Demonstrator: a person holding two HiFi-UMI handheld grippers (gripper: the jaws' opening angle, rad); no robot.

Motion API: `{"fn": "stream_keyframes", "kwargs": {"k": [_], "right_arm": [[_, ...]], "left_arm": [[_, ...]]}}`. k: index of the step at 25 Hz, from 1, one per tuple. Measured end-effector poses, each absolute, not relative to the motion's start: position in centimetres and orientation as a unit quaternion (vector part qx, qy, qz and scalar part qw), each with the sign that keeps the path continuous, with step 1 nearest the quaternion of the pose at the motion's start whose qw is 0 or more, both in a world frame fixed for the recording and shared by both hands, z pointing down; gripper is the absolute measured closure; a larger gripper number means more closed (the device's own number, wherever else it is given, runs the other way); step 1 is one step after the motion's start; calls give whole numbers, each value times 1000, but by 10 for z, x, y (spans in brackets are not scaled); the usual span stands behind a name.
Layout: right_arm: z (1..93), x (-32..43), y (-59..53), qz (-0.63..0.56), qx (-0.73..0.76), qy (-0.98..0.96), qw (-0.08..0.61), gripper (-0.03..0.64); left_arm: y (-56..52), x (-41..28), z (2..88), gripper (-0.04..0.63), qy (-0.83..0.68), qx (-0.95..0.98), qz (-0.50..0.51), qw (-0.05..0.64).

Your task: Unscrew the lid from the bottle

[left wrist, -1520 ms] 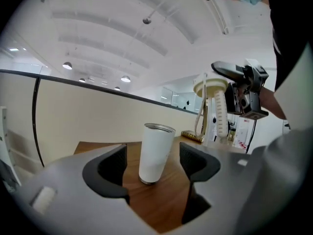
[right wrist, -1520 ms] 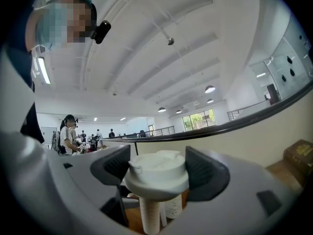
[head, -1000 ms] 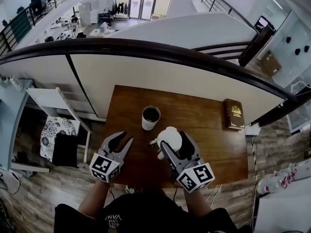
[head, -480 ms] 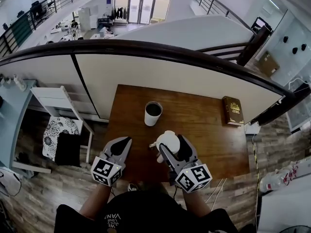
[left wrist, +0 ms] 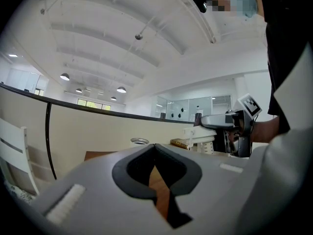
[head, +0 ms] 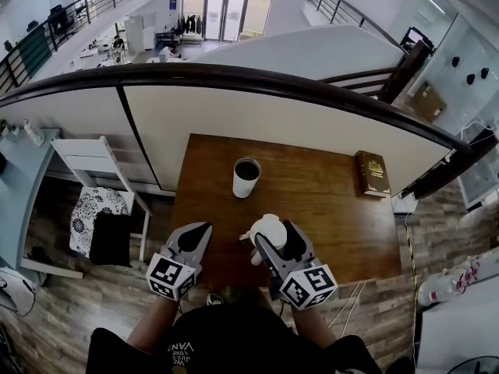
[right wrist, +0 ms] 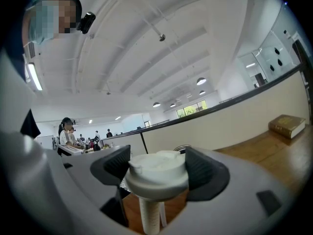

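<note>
A white bottle (head: 246, 178) stands open and upright on the far middle of the wooden table (head: 327, 201); its rim also shows in the left gripper view (left wrist: 139, 141). My right gripper (head: 273, 232) is shut on the white lid (head: 267, 226), lifted off the bottle and held near the table's front edge. In the right gripper view the lid (right wrist: 157, 173) sits between the dark pads (right wrist: 205, 173), with a white straw (right wrist: 149, 214) hanging below it. My left gripper (head: 203, 231) is shut and empty, left of the lid; its jaws (left wrist: 155, 148) meet with nothing between them.
A brown book (head: 373, 173) lies at the table's far right edge. A white chair (head: 93, 162) with patterned cloth stands left of the table. A curved dark railing (head: 257, 80) and a cream wall run behind it.
The left gripper's jaws have gone from open to shut, with nothing in them. The right gripper with the lid has drawn slightly back toward me.
</note>
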State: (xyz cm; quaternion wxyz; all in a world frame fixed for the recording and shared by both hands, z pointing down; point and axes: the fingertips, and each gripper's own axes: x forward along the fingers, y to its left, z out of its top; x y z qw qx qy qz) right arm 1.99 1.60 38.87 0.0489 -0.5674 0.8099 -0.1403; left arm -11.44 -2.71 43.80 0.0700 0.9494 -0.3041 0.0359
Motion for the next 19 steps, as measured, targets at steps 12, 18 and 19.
{"fn": "stream_keyframes", "kwargs": {"k": [12,18,19], "right_arm": [[390,17,17,-142,-561,814,36,291],[387,12,14,-143,-560,815,37,291],[387,12,13,-144,-559,816,37,291]], "left_arm": [[-23,-113,440,584,-309,947,37,82],[-24,-118,445,584,-310,946,41,81],[-25,-118,444,584,-311,946,41,81]]}}
